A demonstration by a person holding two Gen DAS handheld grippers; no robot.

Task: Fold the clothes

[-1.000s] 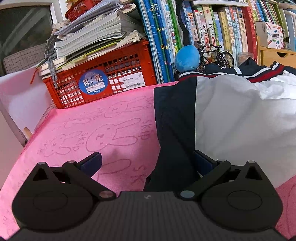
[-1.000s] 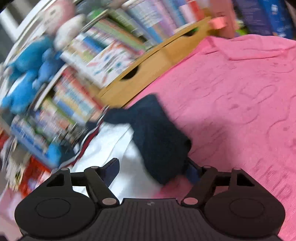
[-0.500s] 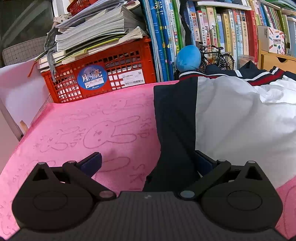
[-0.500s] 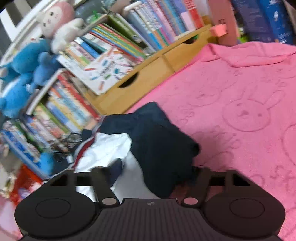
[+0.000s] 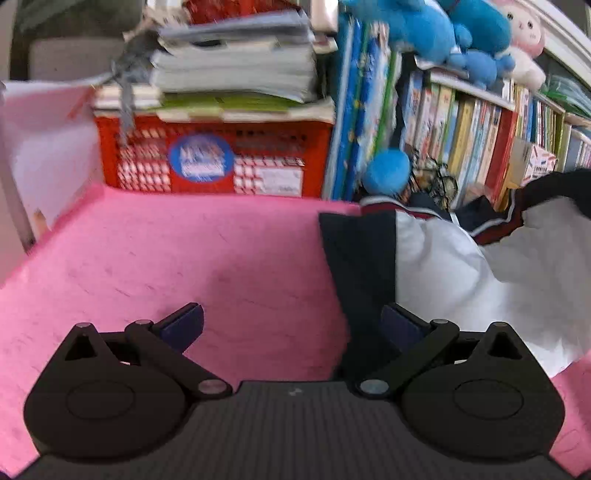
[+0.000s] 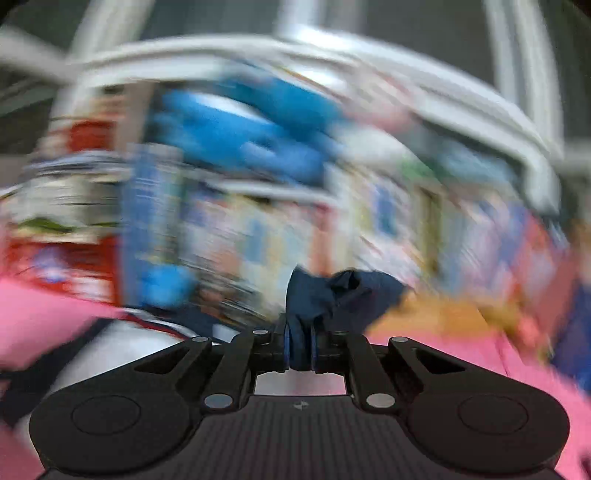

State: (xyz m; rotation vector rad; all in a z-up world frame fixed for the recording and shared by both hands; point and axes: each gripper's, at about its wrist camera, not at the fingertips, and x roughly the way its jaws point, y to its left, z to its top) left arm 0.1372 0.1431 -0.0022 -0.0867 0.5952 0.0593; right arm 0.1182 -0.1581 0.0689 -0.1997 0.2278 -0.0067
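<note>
A white and navy jacket (image 5: 443, 273) with red and white trim lies on the pink rabbit-print towel (image 5: 184, 258). My left gripper (image 5: 291, 325) is open just above the towel. The jacket's navy side panel (image 5: 358, 258) reaches in between its fingers, against the right one. In the blurred right wrist view, my right gripper (image 6: 299, 347) has its jaws closing, and the pads press on a bunched piece of navy jacket cloth (image 6: 332, 295) that stands up past the fingertips. The white body of the jacket (image 6: 122, 343) lies below and to the left of it.
A red crate (image 5: 207, 162) stacked with papers stands at the towel's far edge. Rows of books (image 5: 461, 147) fill the shelf behind, with blue plush toys (image 5: 443, 26) on top and a blue ball (image 5: 386, 171) near the jacket's collar.
My right gripper has shut on the navy cloth, lifted it and rolled, so its view now faces the bookshelf. The left gripper has pulled up and away a little and stays open.
</note>
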